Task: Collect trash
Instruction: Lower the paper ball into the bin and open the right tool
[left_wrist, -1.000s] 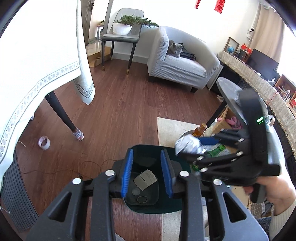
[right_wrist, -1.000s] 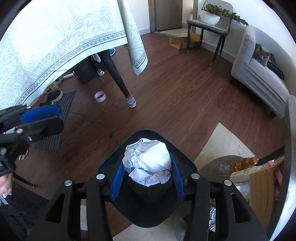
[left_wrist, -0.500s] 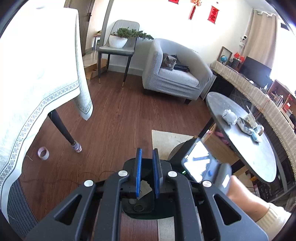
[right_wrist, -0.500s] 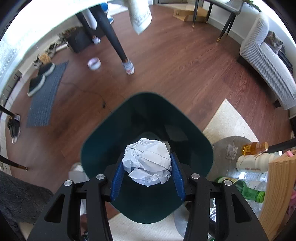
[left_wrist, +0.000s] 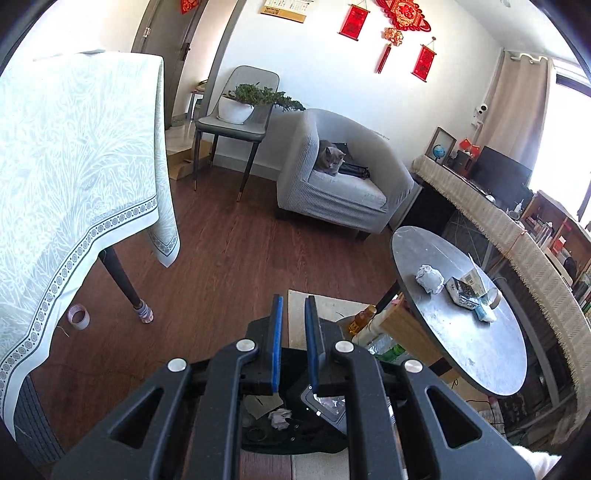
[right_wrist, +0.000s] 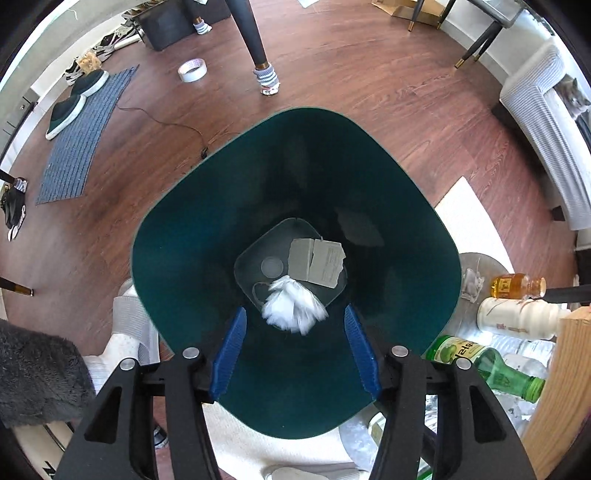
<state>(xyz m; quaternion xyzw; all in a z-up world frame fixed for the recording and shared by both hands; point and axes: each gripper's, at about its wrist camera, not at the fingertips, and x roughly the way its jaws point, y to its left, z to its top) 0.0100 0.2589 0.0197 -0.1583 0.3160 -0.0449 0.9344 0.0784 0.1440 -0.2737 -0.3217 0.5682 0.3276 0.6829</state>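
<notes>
In the right wrist view my right gripper (right_wrist: 294, 310) points straight down into the dark green bin (right_wrist: 184, 240). Its jaws are opening. The white crumpled paper ball (right_wrist: 286, 299) is blurred and clear of both pads, dropping towards the bin's bottom beside a grey card (right_wrist: 317, 260). My left gripper (left_wrist: 293, 299) hovers above the same bin (left_wrist: 295, 439). Only a narrow gap shows between its blue pads, and nothing is in it. Another crumpled paper (left_wrist: 429, 278) lies on the round grey table (left_wrist: 461, 350) at the right.
Bottles (right_wrist: 517, 314) and a green bottle (right_wrist: 491, 365) lie right of the bin under the round table. A tape roll (right_wrist: 192, 69) and a table leg (right_wrist: 255, 37) stand on the wood floor beyond. A clothed table (left_wrist: 74, 184) fills the left; an armchair (left_wrist: 332, 192) holds a cat.
The right gripper sank over the bin and its jaws widened; the paper ball left them and fell in. The left gripper closed from wide to a narrow gap and rose.
</notes>
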